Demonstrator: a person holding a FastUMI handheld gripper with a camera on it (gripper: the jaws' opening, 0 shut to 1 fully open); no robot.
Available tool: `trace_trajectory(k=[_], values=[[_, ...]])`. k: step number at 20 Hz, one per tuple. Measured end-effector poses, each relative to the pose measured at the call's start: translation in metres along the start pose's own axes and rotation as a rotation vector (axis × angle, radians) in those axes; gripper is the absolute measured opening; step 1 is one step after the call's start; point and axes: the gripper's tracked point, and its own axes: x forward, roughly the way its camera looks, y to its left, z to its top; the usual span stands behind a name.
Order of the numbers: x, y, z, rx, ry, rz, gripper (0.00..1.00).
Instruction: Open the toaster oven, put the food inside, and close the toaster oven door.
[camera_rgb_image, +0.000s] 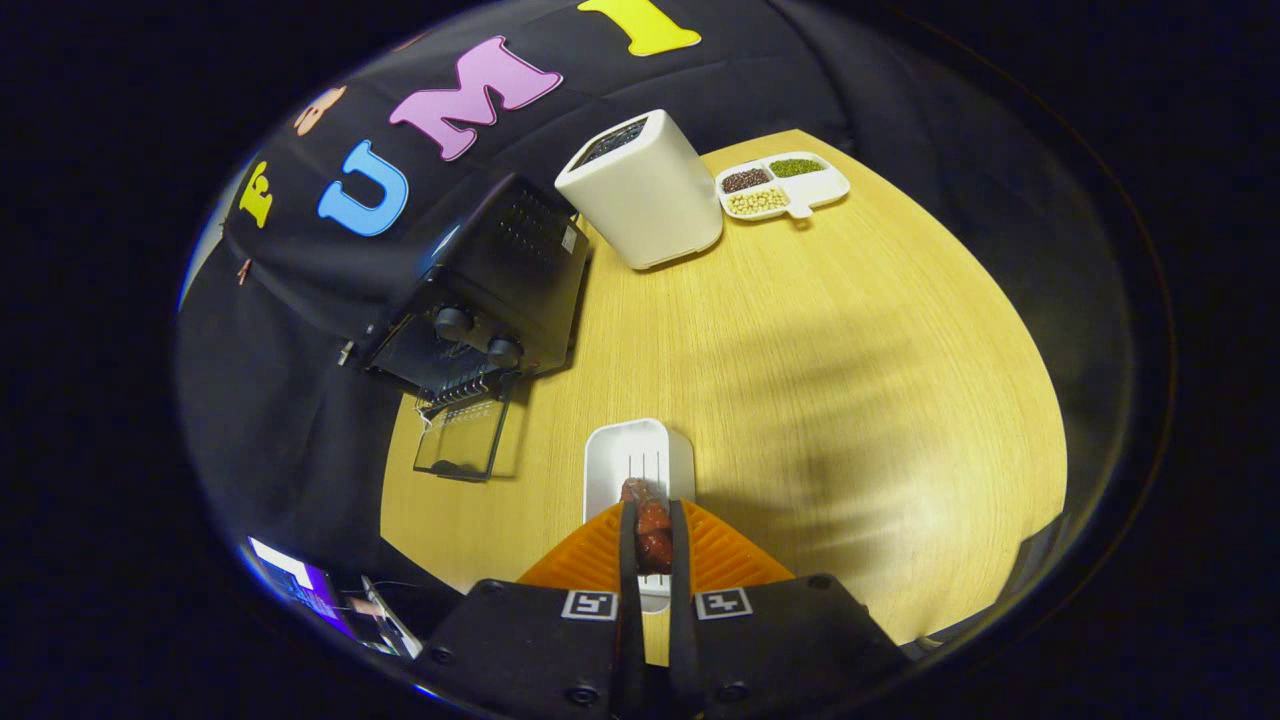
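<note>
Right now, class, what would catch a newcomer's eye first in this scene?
The fingers grip a reddish piece of food over a white tray. Beyond them to the left, a black toaster oven stands with its glass door dropped open. Farther back stands a white container beside a divided dish of beans.

your gripper (653, 530) fingers hide the sides of the reddish food (652, 524), so you can't tell its full shape. they also cover the near end of the white tray (640, 455). the toaster oven (480, 290) has its glass door (462, 438) dropped open, yet the cavity is too dark to see inside. the divided dish (785, 185) holds three heaps of grains too small to identify. the white container's (645, 195) dark top is unclear.
</note>
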Motion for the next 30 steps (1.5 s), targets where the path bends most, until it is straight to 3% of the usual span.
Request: trace_trajectory(k=[7,15,23,30], values=[[-0.040,0.033,0.010,0.064,-0.113,-0.061,0.13],[-0.066,0.137,0.014,0.110,-0.287,-0.013,0.13],[-0.041,0.229,-0.017,0.213,-0.309,0.127,0.13],[0.015,0.295,0.001,0.171,-0.331,0.210,0.13]])
